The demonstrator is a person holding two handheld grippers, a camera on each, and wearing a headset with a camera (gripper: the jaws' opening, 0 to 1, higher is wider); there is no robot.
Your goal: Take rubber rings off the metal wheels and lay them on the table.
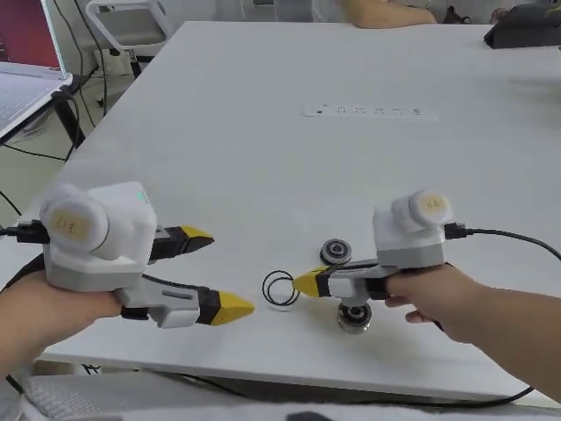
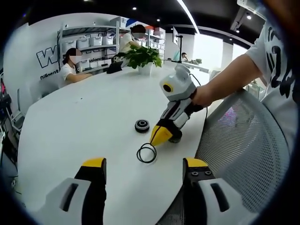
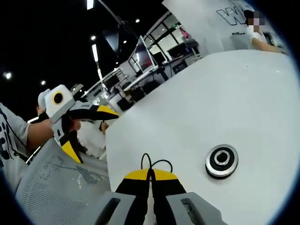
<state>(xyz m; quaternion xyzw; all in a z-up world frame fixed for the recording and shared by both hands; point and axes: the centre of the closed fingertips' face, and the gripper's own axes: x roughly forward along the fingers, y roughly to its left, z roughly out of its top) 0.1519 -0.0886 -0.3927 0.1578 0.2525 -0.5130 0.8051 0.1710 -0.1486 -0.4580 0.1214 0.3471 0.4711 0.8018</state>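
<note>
Two thin black rubber rings (image 1: 280, 289) lie overlapping on the white table (image 1: 263, 132) near its front edge. My right gripper (image 1: 307, 282) is shut, its yellow tips pinching the rim of one ring (image 3: 157, 164). One metal wheel (image 1: 336, 252) lies flat just behind the tips, also visible in the right gripper view (image 3: 221, 161). A second wheel (image 1: 354, 317) sits under the right gripper's body. My left gripper (image 1: 215, 270) hovers open to the left of the rings (image 2: 146, 153), nothing between its jaws, pointing at them and at the right gripper (image 2: 159, 136).
A white power strip (image 1: 368, 110) lies mid-table. A laptop (image 1: 26, 61) stands on a side stand at far left. A person's arm (image 1: 386, 13) rests at the far edge, and a dark object (image 1: 526, 31) sits at the far right. A mesh chair (image 2: 239, 140) stands by the table edge.
</note>
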